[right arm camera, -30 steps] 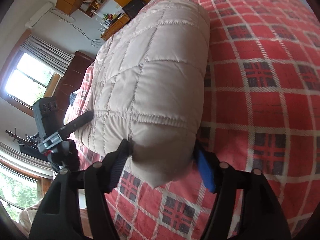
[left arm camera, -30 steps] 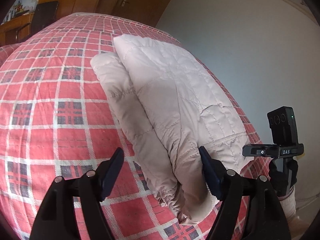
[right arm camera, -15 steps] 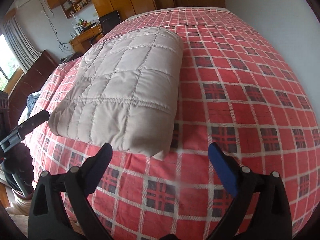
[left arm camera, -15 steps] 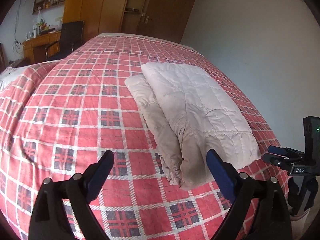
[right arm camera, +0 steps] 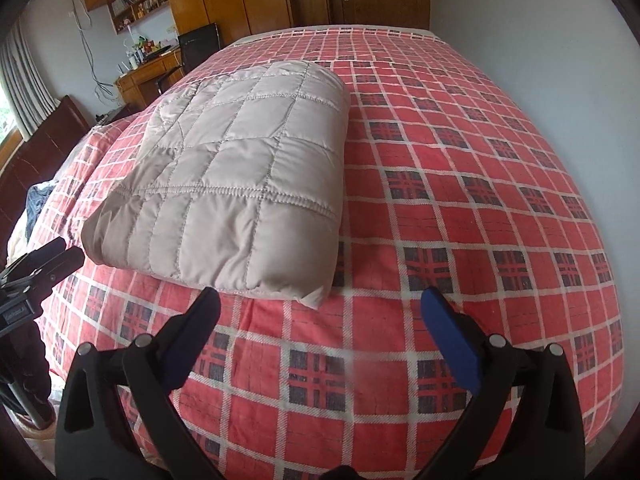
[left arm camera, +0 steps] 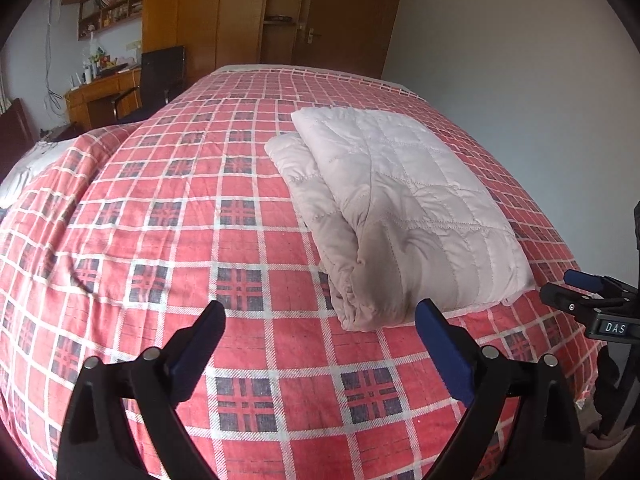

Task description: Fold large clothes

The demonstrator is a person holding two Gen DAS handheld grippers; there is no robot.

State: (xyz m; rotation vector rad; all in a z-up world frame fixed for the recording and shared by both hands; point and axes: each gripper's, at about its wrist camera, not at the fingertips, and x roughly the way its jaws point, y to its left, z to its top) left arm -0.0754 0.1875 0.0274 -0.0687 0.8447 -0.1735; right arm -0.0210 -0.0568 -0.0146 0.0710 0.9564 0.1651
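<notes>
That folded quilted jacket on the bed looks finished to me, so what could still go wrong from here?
Two things, possibly. The folded quilted jacket is puffy, and its near layers bulge loosely, so it might spring open. It also lies near the edge of the red plaid bedspread, so a nudge could slide it off. Both the left hand-held gripper and the right hand-held gripper are open and clear of it, so nothing holds it.

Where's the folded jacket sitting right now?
The folded quilted jacket lies on the red plaid bedspread near its front edge, right of centre in the left wrist view, ahead of both open grippers, touching neither.
</notes>
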